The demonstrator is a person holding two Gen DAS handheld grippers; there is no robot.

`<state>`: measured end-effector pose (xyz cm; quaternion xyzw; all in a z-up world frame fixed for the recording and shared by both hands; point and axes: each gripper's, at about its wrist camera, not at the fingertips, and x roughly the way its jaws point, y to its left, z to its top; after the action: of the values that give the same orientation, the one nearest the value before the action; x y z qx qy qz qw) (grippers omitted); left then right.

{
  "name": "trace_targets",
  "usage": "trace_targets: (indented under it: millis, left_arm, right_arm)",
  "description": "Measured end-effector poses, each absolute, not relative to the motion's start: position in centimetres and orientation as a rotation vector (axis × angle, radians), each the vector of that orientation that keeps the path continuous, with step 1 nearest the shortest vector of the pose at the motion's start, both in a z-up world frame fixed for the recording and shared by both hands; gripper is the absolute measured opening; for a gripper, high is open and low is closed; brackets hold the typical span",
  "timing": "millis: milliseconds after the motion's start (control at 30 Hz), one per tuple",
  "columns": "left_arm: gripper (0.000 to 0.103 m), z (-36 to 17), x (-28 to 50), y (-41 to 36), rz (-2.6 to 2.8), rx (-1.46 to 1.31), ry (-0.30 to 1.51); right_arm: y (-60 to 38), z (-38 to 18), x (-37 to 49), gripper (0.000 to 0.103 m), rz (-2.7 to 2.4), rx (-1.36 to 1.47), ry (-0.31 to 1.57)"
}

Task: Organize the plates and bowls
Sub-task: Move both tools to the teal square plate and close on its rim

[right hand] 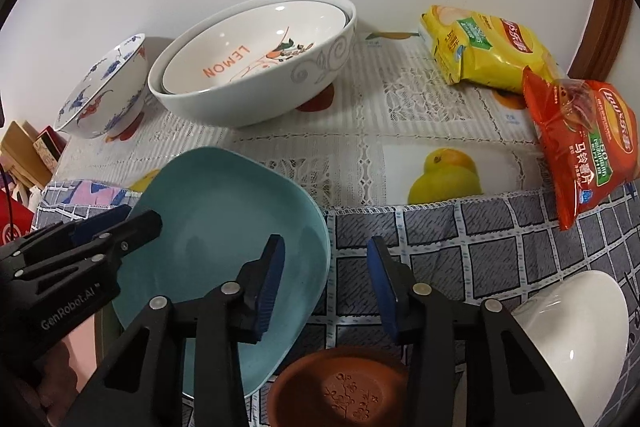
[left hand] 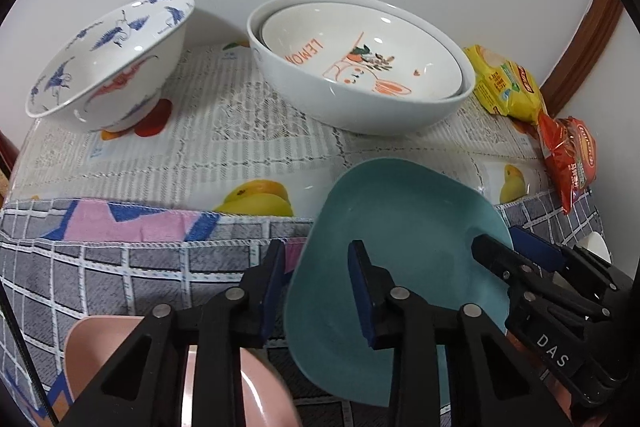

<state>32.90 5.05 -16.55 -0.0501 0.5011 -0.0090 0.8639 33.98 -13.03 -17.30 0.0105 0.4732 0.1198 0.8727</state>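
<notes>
I've got the left gripper and right gripper both part-open astride opposite rims of the teal plate on the desk (neither pinching): uneven closing could tip it.

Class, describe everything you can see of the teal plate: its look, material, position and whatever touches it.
The teal plate is a rounded-square dish with a raised rim, glossy and smooth like glazed ceramic, and empty. It sits over the grey checked cloth, tilted. The left tongs straddle one edge and the right tongs straddle the opposite edge, each with one blue pad inside the plate and one outside. Whether the pads already press on the rim cannot be told.
</notes>
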Motion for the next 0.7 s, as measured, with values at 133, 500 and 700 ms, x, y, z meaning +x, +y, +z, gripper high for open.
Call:
trace_targets:
  millis: [133,500,700]
  left_arm:
    - [0.025,-17.0,33.2,5.0,-0.017,-0.105,1.056]
    - [0.013,-17.0,33.2,4.7,0.006,-0.049,1.052]
    - [0.012,-15.2,32.1,4.8,0.000,-0.050,1.022]
  right_arm:
    - [-12.8,-17.5,34.2,0.038,0.246,0.017,0.994]
    - [-12.6,-18.0,34.5,0.013,0.242,0.031,0.996]
    - [-13.3,-16.5,34.0,0.011,0.252,0.095,0.967]
